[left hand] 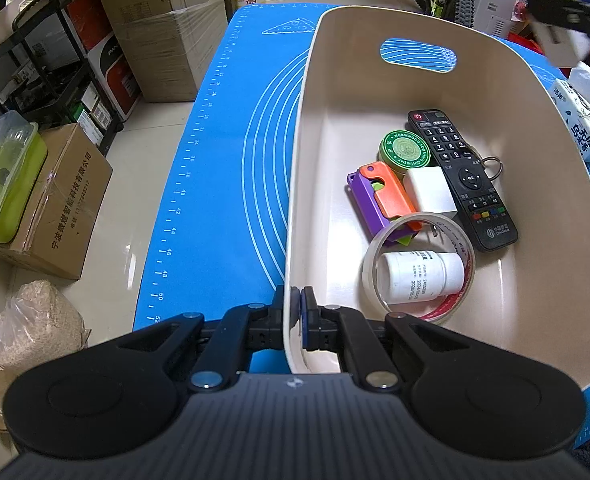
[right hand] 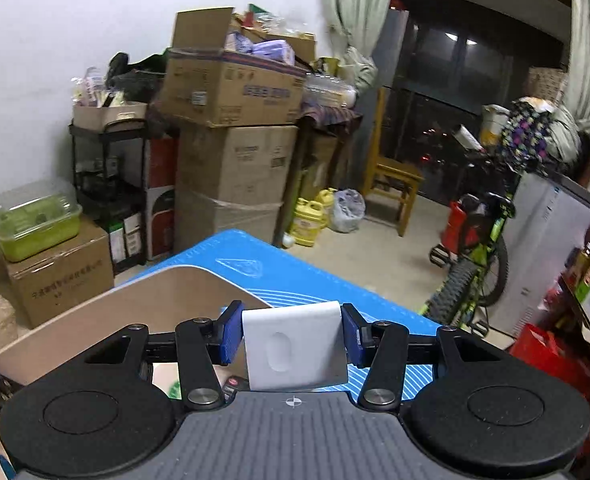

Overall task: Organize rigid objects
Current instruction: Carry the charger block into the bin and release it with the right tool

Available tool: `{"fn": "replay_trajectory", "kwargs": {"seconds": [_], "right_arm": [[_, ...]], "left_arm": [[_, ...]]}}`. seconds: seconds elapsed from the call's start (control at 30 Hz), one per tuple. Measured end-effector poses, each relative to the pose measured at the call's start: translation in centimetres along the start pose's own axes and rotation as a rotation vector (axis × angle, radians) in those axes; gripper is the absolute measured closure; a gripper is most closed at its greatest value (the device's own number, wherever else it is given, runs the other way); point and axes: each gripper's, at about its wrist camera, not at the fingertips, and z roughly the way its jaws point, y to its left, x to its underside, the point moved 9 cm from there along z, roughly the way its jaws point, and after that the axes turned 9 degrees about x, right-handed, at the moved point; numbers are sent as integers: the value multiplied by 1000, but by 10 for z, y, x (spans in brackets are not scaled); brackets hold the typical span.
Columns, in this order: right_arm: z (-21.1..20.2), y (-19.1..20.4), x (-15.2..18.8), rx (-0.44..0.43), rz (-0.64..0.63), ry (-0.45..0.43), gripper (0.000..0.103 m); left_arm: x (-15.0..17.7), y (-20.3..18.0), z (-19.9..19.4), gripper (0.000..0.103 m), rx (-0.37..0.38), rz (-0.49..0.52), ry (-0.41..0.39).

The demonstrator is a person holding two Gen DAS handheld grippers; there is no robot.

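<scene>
Left gripper (left hand: 296, 320) pinches the beige bin (left hand: 495, 80) rim; right gripper (right hand: 291, 338) clamps a white box (right hand: 295, 350) above it. Next, I'd judge: lower, release beside the remote (left hand: 463, 176).

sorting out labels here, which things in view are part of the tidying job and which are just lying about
Job:
- beige plastic bin
- black remote control
- green round ointment tin
- clear tape roll
- white pill bottle
- white plastic block in right gripper

Lying about:
- brown cardboard boxes
- green bicycle
- yellow jugs
</scene>
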Motion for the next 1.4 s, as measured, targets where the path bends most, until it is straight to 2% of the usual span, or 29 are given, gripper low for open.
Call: {"fn": "replay_trajectory", "kwargs": {"seconds": [0.2,0.53,1.07,1.33,1.4], "right_arm": [[26,45,5,-51,-80,84,46],[68,100,51,-109,-205,290,46],[84,117,84,-161,-281,505,46],[87,114,89,-191,-236,564,46],[86,114,89,-186,-244,560,42]], "left_arm": [[0,0,0,95,-1,1,0],[0,0,0,95,0,1,0],[0,-1,2,95,1,0,0],[0,-1,2,95,1,0,0],[0,-1,2,95,1,0,0]]}}
